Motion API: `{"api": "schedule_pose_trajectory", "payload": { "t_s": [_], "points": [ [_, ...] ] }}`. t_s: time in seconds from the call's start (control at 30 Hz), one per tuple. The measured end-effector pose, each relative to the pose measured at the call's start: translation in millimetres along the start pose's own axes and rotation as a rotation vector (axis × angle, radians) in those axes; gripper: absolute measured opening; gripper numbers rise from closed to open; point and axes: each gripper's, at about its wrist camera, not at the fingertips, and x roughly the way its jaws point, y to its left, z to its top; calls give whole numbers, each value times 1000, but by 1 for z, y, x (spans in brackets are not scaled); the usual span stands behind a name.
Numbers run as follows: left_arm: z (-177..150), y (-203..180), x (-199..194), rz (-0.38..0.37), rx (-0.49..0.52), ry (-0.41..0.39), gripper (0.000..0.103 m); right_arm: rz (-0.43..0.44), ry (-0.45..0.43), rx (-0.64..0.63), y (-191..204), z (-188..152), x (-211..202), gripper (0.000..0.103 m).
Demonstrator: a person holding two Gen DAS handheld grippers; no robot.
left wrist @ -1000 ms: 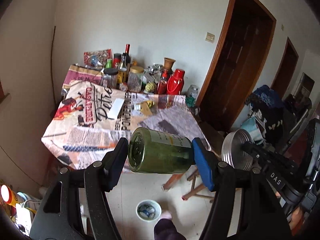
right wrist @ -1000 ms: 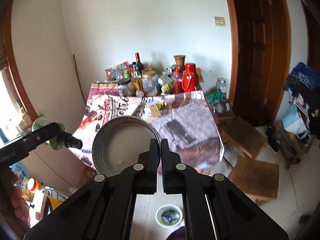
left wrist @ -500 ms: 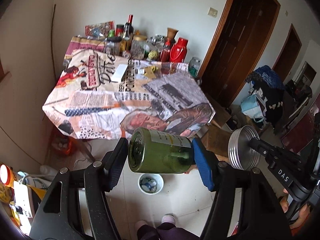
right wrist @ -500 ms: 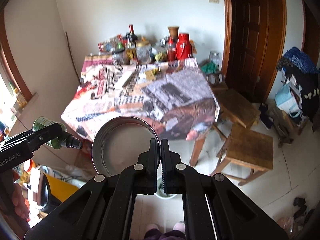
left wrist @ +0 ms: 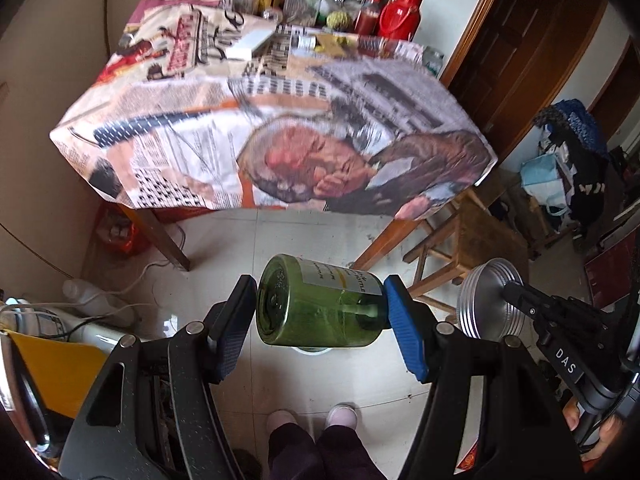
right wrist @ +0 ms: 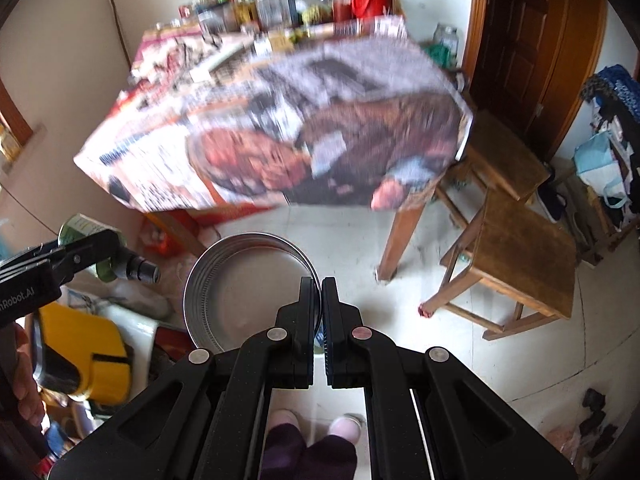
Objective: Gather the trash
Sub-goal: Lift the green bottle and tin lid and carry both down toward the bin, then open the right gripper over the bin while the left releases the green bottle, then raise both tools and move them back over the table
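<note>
My left gripper (left wrist: 320,308) is shut on a green glass bottle (left wrist: 316,304), held on its side above the tiled floor; the bottle also shows at the left of the right wrist view (right wrist: 80,226). My right gripper (right wrist: 321,292) is shut on the rim of a round silver metal tin lid (right wrist: 248,292), which also shows in the left wrist view (left wrist: 486,304). A small white bin's rim (left wrist: 310,351) peeks out right under the bottle. Both grippers hang in front of the table (left wrist: 280,120).
The table has a newspaper-print cloth and jars, bottles and a red thermos (left wrist: 400,12) at its back. Wooden stools (right wrist: 516,264) stand to the right. A yellow object (right wrist: 92,348) and clutter lie at the left. The person's feet (left wrist: 312,420) are below.
Both grippers have pulled back from the table and tilted down toward the floor, each still holding its object. The white bin has slid under the bottle in the left wrist view.
</note>
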Motion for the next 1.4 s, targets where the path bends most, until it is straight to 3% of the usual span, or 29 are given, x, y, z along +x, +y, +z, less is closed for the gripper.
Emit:
{"api": "schedule_pose_trajectory", "payload": {
  "t_s": [0.23,0.53,0.6,0.63,0.67,0.87,1.13,1.27,1.4],
  "points": [
    [-35,10,109,68,-37,67,64,8,48,-34,-21,-16,89,3],
    [-76,50,206,141,-123,139,64,92,152,-101,-15,-40,209,6],
    [-83,56,222,153,-126,150,64,124,226,-94,-14,-46,235,26],
    [-87,58,230,159,-127,158,64,130,250,-86,-14,-49,244,48],
    [-88,59,237,161,-127,165,64,143,251,-76,-16,-53,251,55],
    [-98,50,280,121,-126,239,64,125,281,-44,-31,-64,254,55],
    [-94,20,320,28,-137,378,67,92,281,7,-59,-52,239,55],
    [-88,10,318,42,-122,406,67,79,255,17,-66,-40,226,55],
    [-75,-2,293,52,-61,382,67,77,226,16,-63,-27,201,55]
  ]
}}
